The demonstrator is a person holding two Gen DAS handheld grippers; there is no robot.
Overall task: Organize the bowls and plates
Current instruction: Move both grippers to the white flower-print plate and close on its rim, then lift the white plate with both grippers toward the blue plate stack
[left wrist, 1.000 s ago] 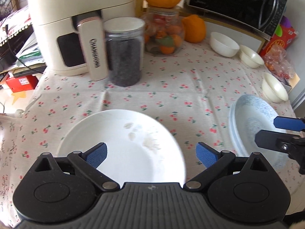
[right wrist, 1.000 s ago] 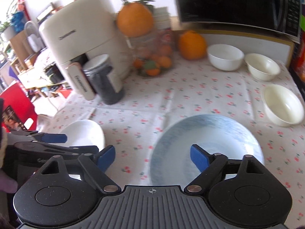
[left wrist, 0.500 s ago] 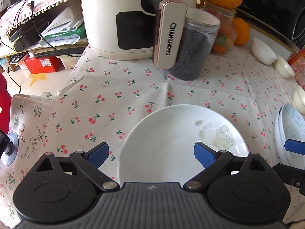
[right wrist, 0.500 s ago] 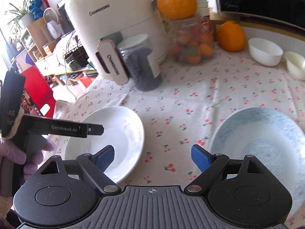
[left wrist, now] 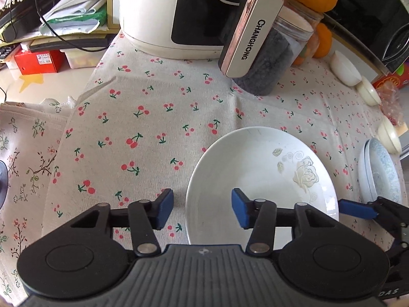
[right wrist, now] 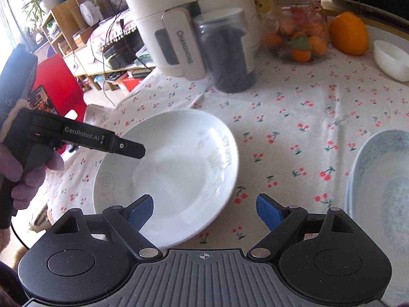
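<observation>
The left gripper (left wrist: 202,211) hangs over the near edge of the table with its blue pads spread apart, one pad over the cloth and the other over the left rim of the white plate (left wrist: 260,186); it grips nothing. The right gripper (right wrist: 204,209) is likewise spread wide and empty, its left pad above the near rim of the same plate and its right pad above the cherry-print tablecloth (right wrist: 294,117).

The white plate, marked with a pale rose, lies flat near the table's front edge. Just to its right, apart from it, sits the blue-patterned plate (left wrist: 381,174), close to the right edge. Along that right edge, farther back, three small white bowls (left wrist: 345,67) stand in a row, each separate.

At the back of the table stands a cream air fryer (left wrist: 179,12) with its handle jutting forward. Beside it is a clear jar of dark contents (left wrist: 271,58), then a glass jar of small fruit (right wrist: 299,30) and an orange (right wrist: 349,33) on the cloth.
</observation>
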